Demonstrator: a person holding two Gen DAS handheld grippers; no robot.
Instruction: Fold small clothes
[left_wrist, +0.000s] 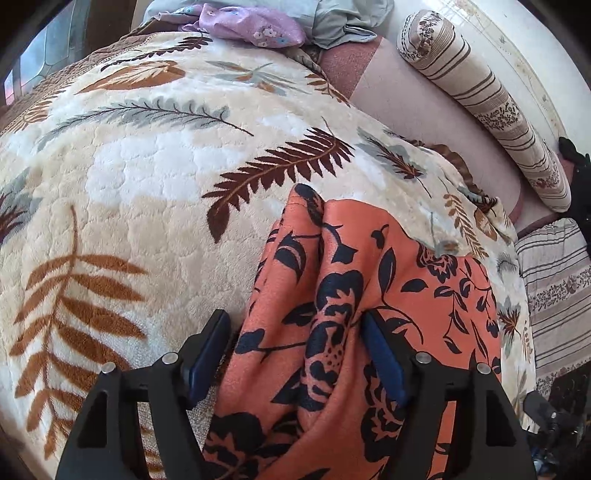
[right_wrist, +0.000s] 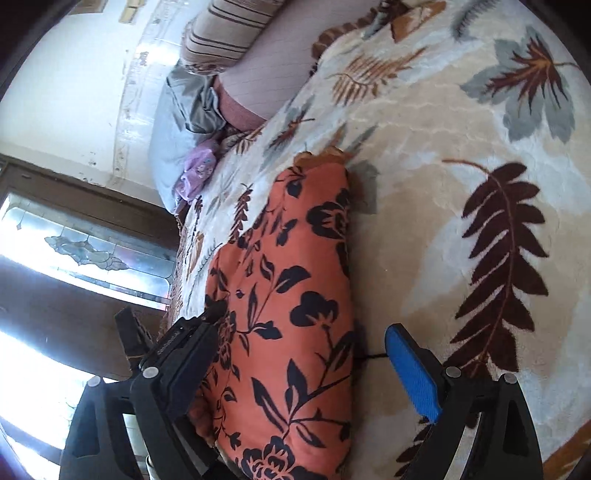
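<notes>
While the orange garment with black floral print (left_wrist: 354, 332) lies bunched on the cream fleece blanket with fern-leaf pattern (left_wrist: 129, 177), filling the lower centre of both wrist views, the left gripper (left_wrist: 295, 354) stands wide, its blue pads (left_wrist: 208, 354) flanking a raised fold of the cloth without pressing it. The right gripper (right_wrist: 314, 369) is likewise spread wide, the garment (right_wrist: 288, 295) lying between its fingers, clamped by neither. A lilac flowered cloth (left_wrist: 251, 24) and a grey-blue garment (left_wrist: 332, 18) sit at upper centre; a striped bolster (left_wrist: 480, 96) runs along the upper right.
</notes>
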